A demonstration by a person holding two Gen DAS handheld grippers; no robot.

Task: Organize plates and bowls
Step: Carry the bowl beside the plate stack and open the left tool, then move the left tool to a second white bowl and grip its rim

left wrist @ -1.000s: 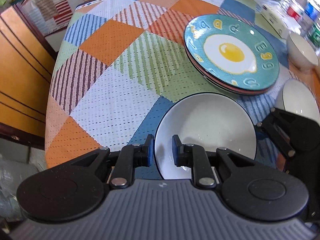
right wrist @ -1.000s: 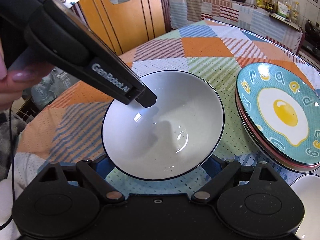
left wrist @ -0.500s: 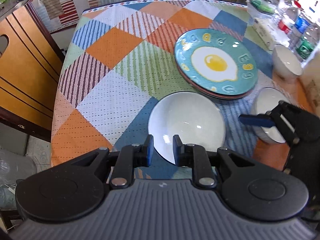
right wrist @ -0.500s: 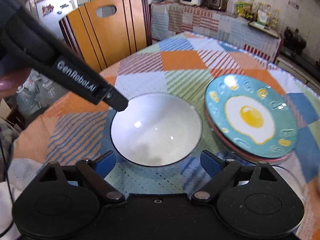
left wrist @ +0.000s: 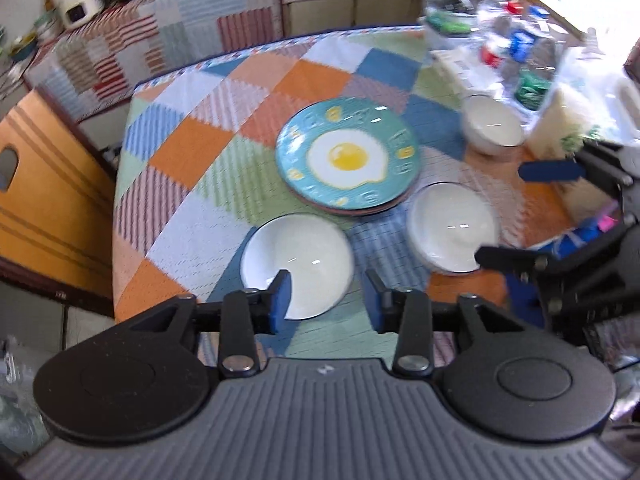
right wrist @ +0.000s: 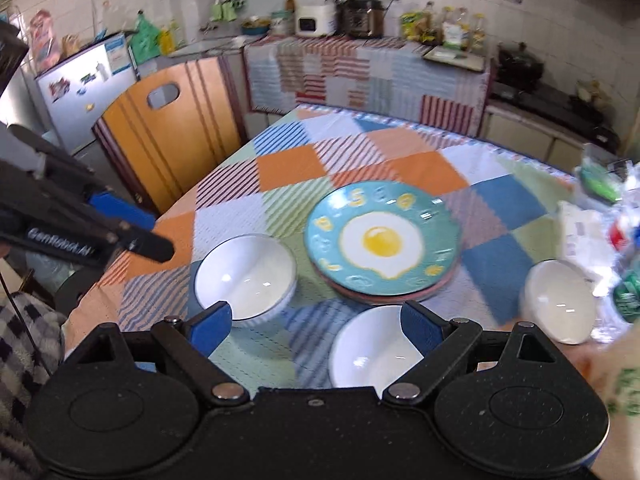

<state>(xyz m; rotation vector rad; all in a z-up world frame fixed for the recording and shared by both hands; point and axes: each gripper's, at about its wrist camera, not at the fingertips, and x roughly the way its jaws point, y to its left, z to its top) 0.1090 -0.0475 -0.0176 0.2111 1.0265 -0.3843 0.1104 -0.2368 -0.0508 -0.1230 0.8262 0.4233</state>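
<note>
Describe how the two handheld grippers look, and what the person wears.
Both are black plastic tools. The left gripper has blue pads on black link arms with silver rivets, two round black discs and a ribbed grey body. Its side carries white lettering. The right gripper has the same blue pads and discs, with a smooth black body. A thin black cable runs beside a fleecy black-and-white checked sleeve.

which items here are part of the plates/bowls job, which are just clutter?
Job items:
- egg-print plate on top of the plate stack
- near white bowl
- second white bowl
- far white bowl

Clutter:
- plastic bottles
- wooden chair
- counter appliances
</note>
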